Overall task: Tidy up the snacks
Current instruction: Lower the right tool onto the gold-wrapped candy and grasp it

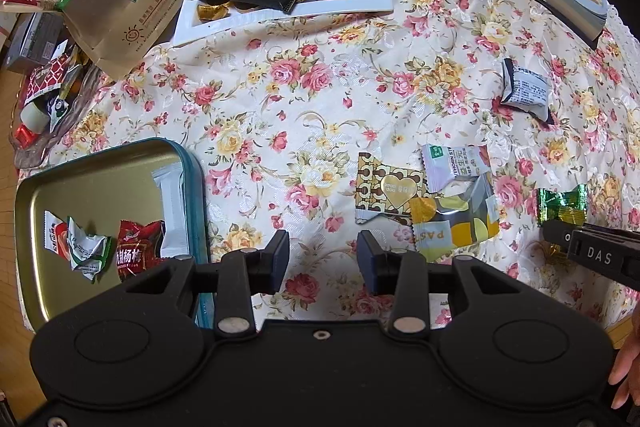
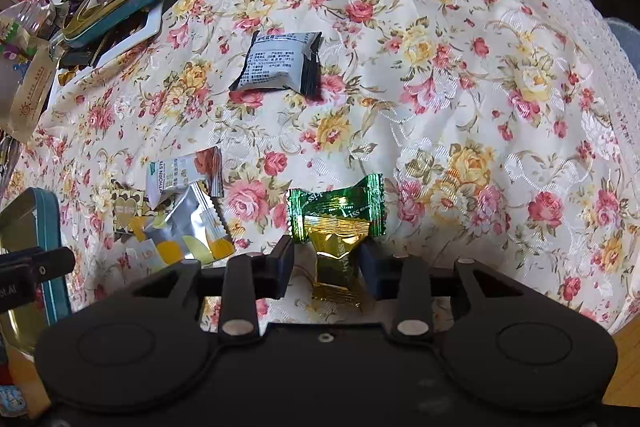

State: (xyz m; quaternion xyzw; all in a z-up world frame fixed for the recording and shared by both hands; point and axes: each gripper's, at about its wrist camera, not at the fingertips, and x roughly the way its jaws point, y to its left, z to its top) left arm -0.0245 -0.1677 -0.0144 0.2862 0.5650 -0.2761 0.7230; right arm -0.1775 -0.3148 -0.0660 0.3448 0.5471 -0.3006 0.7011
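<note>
Left wrist view shows me four snacks already in the teal-rimmed gold tin tray (image 1: pixel 100 167) beside my empty, parted left hand-held gripper (image 1: pixel 323 261), while right of it my right hand-held gripper (image 2: pixel 328 269) straddles the green-and-gold foil candy (image 2: pixel 338 227) without clamping, five wrapped pieces unsorted.

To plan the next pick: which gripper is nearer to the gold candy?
Right. The right gripper has the gold candy between its fingers on the tablecloth. The left gripper hangs apart, beside the tin tray.
</note>
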